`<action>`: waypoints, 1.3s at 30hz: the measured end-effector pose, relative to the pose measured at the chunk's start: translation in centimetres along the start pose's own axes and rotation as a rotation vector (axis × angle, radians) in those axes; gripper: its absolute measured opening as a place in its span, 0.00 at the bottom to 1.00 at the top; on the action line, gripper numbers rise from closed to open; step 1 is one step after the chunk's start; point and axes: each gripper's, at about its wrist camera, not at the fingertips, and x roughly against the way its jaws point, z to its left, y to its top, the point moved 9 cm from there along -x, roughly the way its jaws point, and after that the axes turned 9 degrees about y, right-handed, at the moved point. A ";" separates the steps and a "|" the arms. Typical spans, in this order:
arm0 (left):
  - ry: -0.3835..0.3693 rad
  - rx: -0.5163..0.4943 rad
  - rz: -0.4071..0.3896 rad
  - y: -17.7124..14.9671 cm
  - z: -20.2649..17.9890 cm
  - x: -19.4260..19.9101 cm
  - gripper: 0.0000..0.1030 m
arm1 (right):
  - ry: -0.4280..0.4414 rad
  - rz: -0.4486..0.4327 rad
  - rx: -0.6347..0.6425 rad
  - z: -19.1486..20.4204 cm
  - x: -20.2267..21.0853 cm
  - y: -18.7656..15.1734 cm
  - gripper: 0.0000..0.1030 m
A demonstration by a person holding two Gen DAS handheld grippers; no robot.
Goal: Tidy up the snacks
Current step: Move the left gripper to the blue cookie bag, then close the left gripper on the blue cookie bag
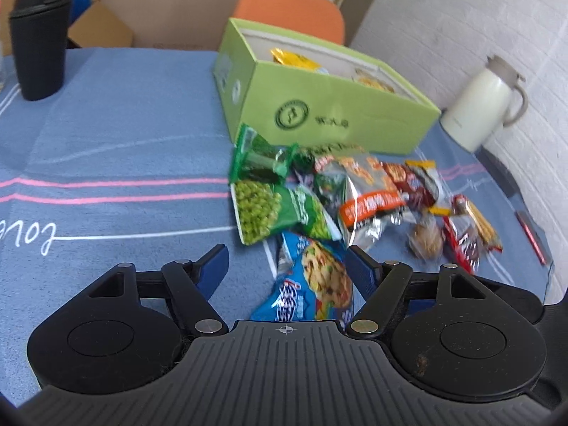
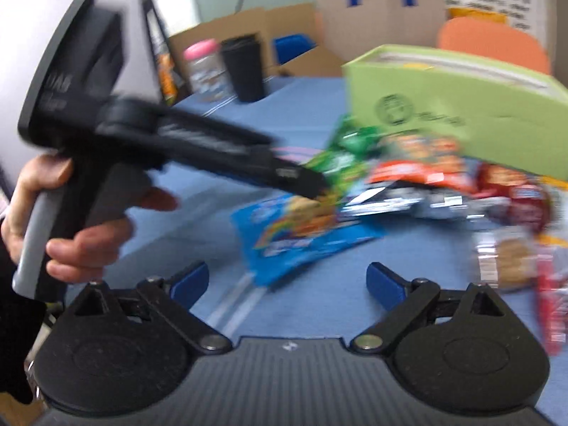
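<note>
A pile of snack packets lies on the blue tablecloth [image 1: 124,135] in front of an open green box [image 1: 337,113] that holds a few packets. My left gripper [image 1: 285,266] is open, and the near end of a blue snack packet [image 1: 312,284] lies between its blue fingers; the left finger stands clear of it. Behind it lie a green pea packet [image 1: 277,213], an orange-and-silver packet [image 1: 369,202] and a red packet [image 1: 468,238]. In the right wrist view my right gripper [image 2: 287,280] is open with nothing in it, just short of the blue packet [image 2: 301,241]. The hand-held left gripper [image 2: 312,186] reaches over that packet.
A black cup [image 1: 39,42] stands at the far left of the table and a white jug [image 1: 482,106] at the far right by the wall. An orange chair [image 1: 291,7] and cardboard boxes are behind the table. A pink-lidded jar [image 2: 204,67] stands beside the cup.
</note>
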 end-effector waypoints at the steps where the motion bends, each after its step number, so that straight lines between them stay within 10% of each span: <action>1: -0.005 -0.014 0.008 -0.2 -0.2 0.0 0.53 | -0.014 0.007 0.033 0.4 -0.5 0.1 0.92; 11: -0.021 -0.050 0.054 -1.7 -1.5 0.5 0.30 | 0.044 0.025 0.090 1.6 -1.1 0.6 0.97; 25: -0.058 -0.021 0.051 -6.8 -9.0 2.4 0.35 | 0.018 0.037 0.116 -1.0 5.6 -4.6 0.98; 39: -0.009 -0.057 0.058 -6.0 -8.4 2.6 0.39 | -0.140 -0.150 -0.047 -2.4 6.7 -4.4 0.97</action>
